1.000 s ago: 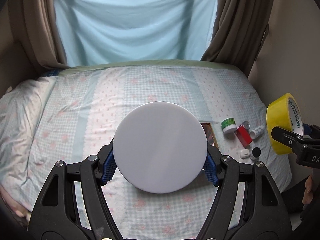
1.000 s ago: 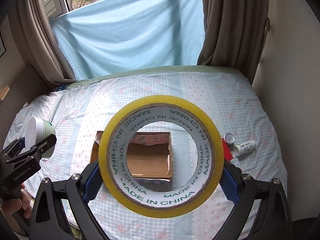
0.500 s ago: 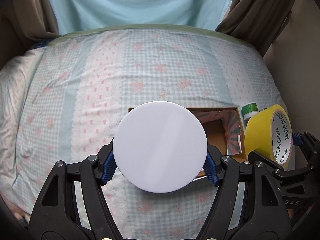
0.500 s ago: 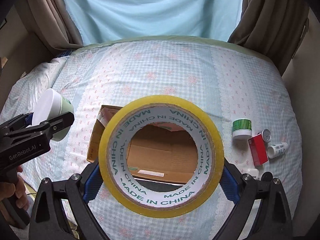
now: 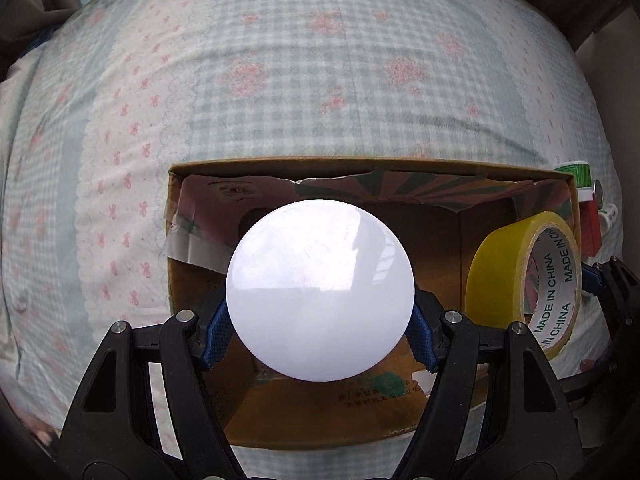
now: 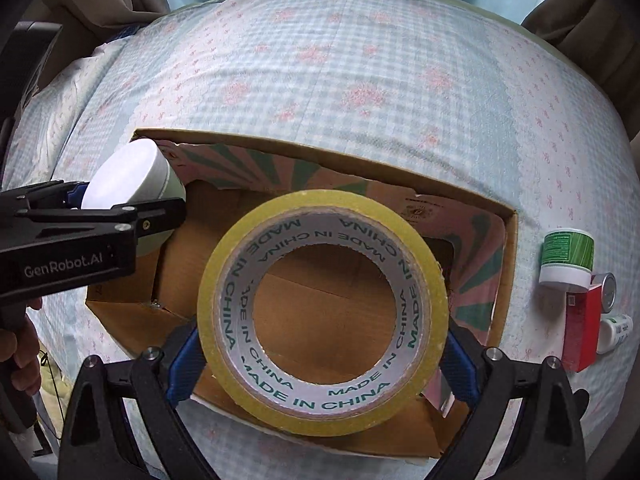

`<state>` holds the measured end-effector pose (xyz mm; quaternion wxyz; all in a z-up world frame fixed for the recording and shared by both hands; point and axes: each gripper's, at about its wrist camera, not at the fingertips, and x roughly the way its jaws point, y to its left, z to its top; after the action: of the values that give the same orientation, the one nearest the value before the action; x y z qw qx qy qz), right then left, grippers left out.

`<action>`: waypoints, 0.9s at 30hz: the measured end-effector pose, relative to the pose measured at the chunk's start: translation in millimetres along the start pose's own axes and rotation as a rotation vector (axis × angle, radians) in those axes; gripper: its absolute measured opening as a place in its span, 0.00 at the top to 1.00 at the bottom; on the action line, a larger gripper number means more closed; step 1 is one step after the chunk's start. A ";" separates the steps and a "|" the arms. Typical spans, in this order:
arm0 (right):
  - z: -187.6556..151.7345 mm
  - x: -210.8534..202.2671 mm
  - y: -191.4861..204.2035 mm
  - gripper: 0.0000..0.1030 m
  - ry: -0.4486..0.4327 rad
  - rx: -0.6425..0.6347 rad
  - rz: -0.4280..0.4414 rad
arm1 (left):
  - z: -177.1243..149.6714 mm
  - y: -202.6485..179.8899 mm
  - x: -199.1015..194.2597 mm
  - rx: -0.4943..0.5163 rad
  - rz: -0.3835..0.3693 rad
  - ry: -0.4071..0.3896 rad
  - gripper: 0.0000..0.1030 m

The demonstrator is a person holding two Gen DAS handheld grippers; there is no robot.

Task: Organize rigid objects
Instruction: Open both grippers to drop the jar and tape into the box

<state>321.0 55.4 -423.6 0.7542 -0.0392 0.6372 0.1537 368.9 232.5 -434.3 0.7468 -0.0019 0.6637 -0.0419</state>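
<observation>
Both claws have dropped over the cardboard box (image 5: pixel 400 168), loads gripped.

"MADE IN CHINA" runs in green capitals, repeated around the white inner core of the yellow tape roll (image 6: pixel 322 312), and shows again on the same roll in the left wrist view (image 5: pixel 524 286). "GenRobot.AI" stands in pale letters on the black body of the left gripper (image 6: pixel 132 216). Print on the cardboard box (image 5: pixel 376 394) floor and on the small green jar (image 6: pixel 566 256) is too small to read.

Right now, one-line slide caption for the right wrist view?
Right gripper holds yellow tape roll over open cardboard box.
</observation>
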 end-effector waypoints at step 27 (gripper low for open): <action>-9.6 -26.6 17.5 0.00 0.049 -0.031 -0.010 | -8.4 0.4 -56.0 0.009 -0.013 -0.072 0.00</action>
<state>303.2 64.7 -397.1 0.7384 -0.0576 0.6528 0.1588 354.1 237.0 -379.8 0.7698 -0.0044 0.6363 -0.0496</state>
